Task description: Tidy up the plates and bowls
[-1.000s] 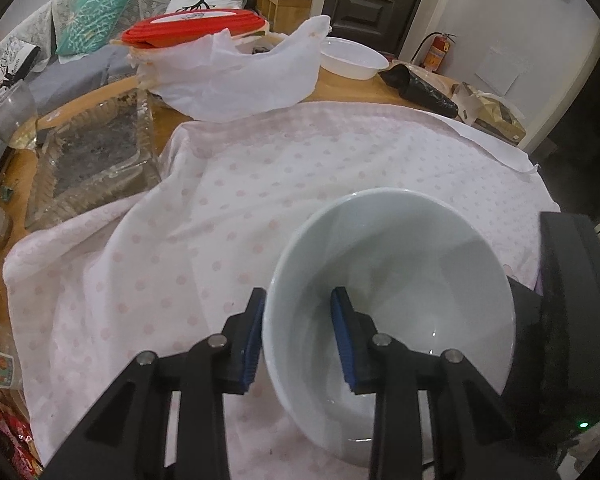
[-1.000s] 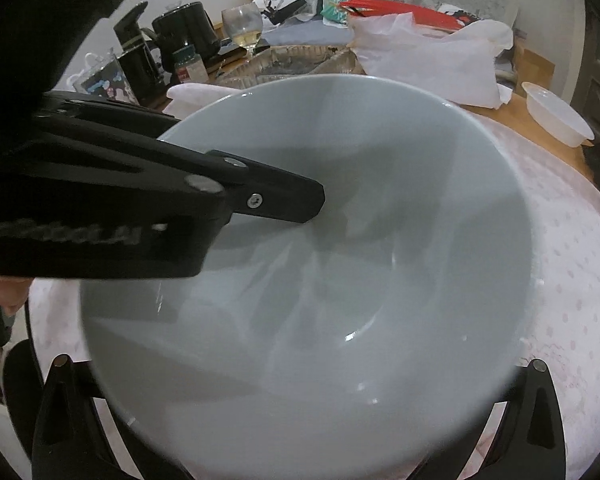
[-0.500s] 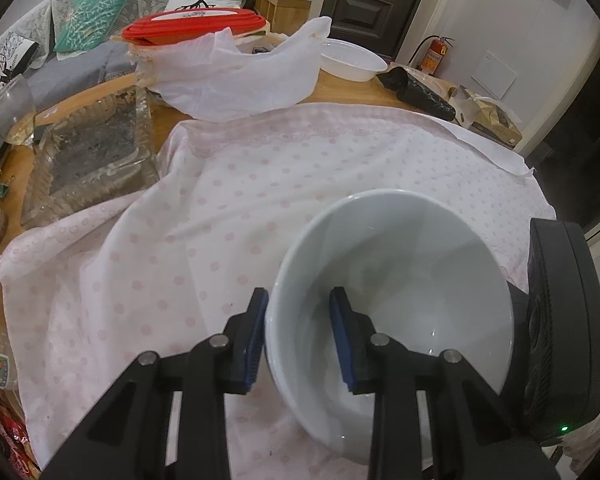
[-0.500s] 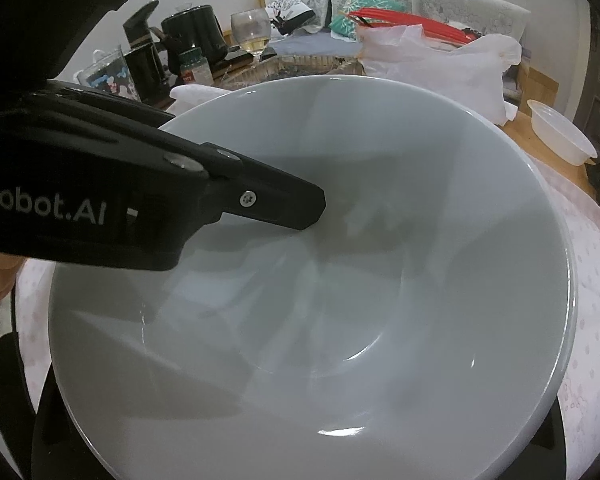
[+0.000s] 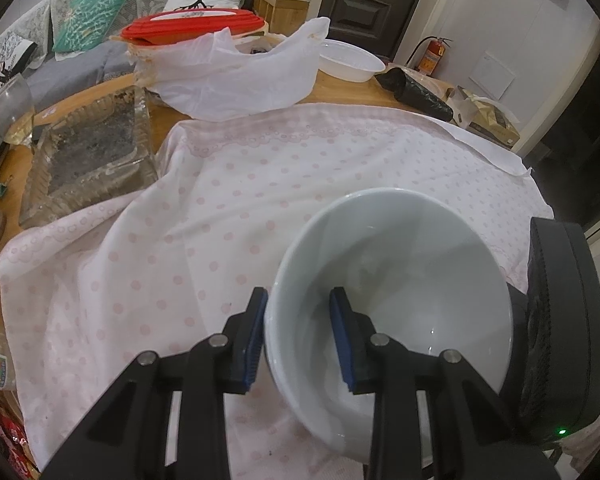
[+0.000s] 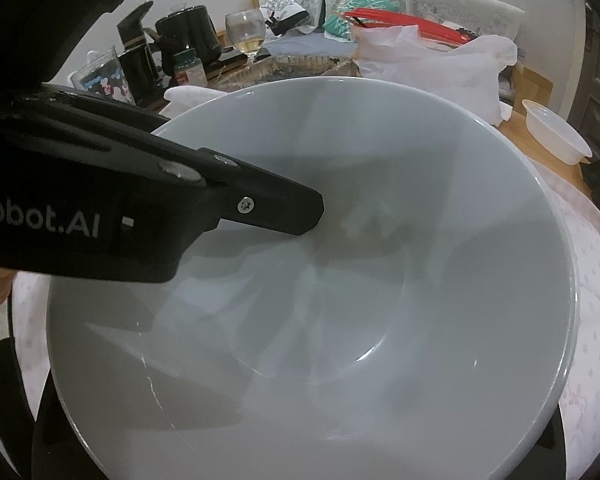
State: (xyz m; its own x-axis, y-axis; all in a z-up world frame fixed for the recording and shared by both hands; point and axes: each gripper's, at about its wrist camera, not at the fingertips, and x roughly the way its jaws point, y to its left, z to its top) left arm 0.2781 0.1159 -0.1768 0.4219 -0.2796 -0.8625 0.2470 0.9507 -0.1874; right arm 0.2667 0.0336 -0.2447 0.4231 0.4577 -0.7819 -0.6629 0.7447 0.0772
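Since the earlier frames almost nothing has shifted: the pale bowl (image 5: 412, 280) sits a touch differently in view, the grip unchanged. Left gripper (image 5: 298, 330) — jaws narrowly parted, one pad outside and one inside the bowl wall, clamped on its near rim. Bowl is over the pink dotted cloth (image 5: 260, 184); whether lifted or resting, cannot tell. Right gripper's fingers are hidden behind the bowl in the right wrist view, state not readable. Progress: early by my reading — no stack visible; white plastic bowl (image 5: 350, 60) untouched at the far edge.
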